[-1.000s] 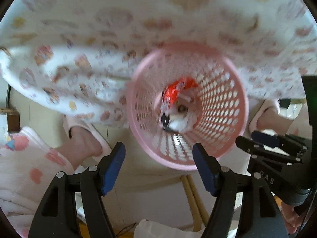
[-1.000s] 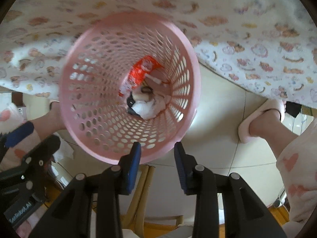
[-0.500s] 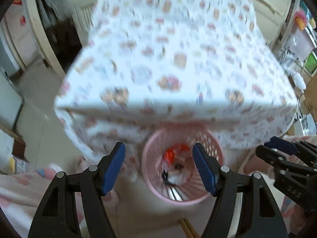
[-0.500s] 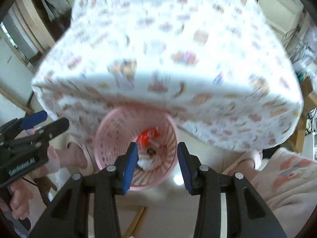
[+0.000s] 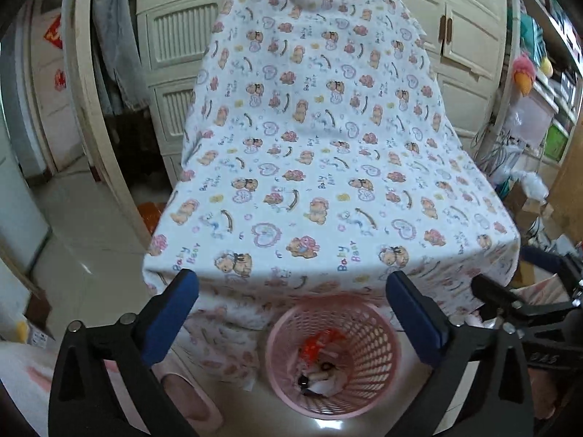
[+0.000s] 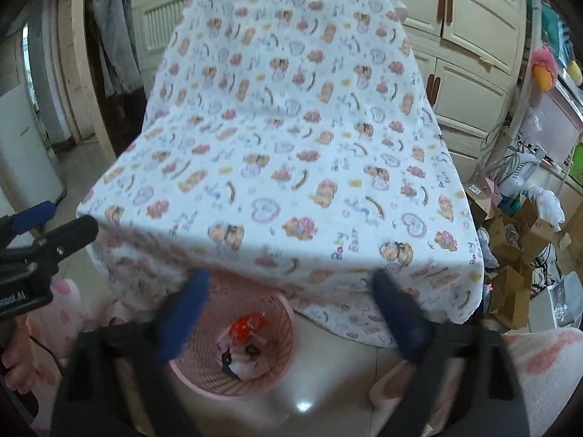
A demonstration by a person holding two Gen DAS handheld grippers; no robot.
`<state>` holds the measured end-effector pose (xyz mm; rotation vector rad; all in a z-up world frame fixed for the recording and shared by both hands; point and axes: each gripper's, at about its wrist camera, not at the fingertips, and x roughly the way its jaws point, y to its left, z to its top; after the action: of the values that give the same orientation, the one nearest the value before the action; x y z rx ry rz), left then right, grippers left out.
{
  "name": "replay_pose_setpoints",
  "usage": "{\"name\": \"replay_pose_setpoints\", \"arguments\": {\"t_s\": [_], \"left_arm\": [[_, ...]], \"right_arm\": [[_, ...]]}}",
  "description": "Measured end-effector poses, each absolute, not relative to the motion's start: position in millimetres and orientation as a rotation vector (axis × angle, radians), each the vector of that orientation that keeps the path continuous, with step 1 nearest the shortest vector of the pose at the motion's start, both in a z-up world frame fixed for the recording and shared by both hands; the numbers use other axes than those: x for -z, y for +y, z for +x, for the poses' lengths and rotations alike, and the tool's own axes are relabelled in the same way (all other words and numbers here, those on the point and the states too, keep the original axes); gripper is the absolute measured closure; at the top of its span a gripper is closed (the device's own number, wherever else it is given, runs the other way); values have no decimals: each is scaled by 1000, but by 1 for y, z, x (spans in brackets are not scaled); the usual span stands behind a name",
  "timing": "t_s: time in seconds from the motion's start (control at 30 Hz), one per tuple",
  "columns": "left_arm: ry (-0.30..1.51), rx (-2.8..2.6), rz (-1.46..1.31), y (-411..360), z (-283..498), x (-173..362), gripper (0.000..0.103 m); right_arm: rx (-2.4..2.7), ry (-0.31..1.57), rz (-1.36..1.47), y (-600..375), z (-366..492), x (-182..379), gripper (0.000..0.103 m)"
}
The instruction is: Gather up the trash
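A pink mesh trash basket (image 5: pixel 368 389) stands on the floor at the near edge of a table; it also shows in the right wrist view (image 6: pixel 204 371). Inside lie a red wrapper (image 5: pixel 320 344), white crumpled paper and small dark bits (image 6: pixel 247 358). My left gripper (image 5: pixel 291 313) is open and empty, held above the basket. My right gripper (image 6: pixel 288 309) is open wide and empty, its fingers blurred. Each gripper shows at the edge of the other's view.
The table wears a white bear-print cloth (image 5: pixel 309 145) that hangs over its edges. Cream cabinets (image 5: pixel 470 43) stand behind. Cardboard boxes (image 6: pixel 513 240) and clutter are on the right. My slippered feet (image 5: pixel 189 397) stand beside the basket on a tiled floor.
Both grippers rose and tilted up from just over the basket, so the table top came into view. The right gripper opened from nearly shut to wide.
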<state>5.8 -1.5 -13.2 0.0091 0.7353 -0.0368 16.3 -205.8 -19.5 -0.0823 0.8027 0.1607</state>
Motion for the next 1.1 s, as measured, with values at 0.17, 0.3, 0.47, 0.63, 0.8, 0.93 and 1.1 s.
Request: {"name": "replay_pose_setpoints", "arguments": {"t_s": [0.17, 0.3, 0.47, 0.63, 0.8, 0.93, 1.1], "left_arm": [[723, 31, 20, -4, 3, 12, 1], [679, 25, 16, -5, -3, 6, 1], [681, 31, -2, -4, -3, 5, 1], [693, 24, 12, -6, -2, 9, 1], [689, 24, 6, -6, -3, 8, 1], [691, 13, 24, -7, -3, 9, 1], [693, 17, 27, -9, -2, 9, 1]], "right_arm": [[-139, 783, -56, -213, 16, 18, 0], [-117, 804, -56, -217, 18, 22, 0], [-108, 799, -32, -222, 18, 21, 0], [-106, 798, -35, -222, 18, 21, 0], [-106, 797, -44, -222, 18, 21, 0], [-106, 801, -44, -221, 18, 21, 0], [-105, 806, -48, -219, 20, 22, 0]]}}
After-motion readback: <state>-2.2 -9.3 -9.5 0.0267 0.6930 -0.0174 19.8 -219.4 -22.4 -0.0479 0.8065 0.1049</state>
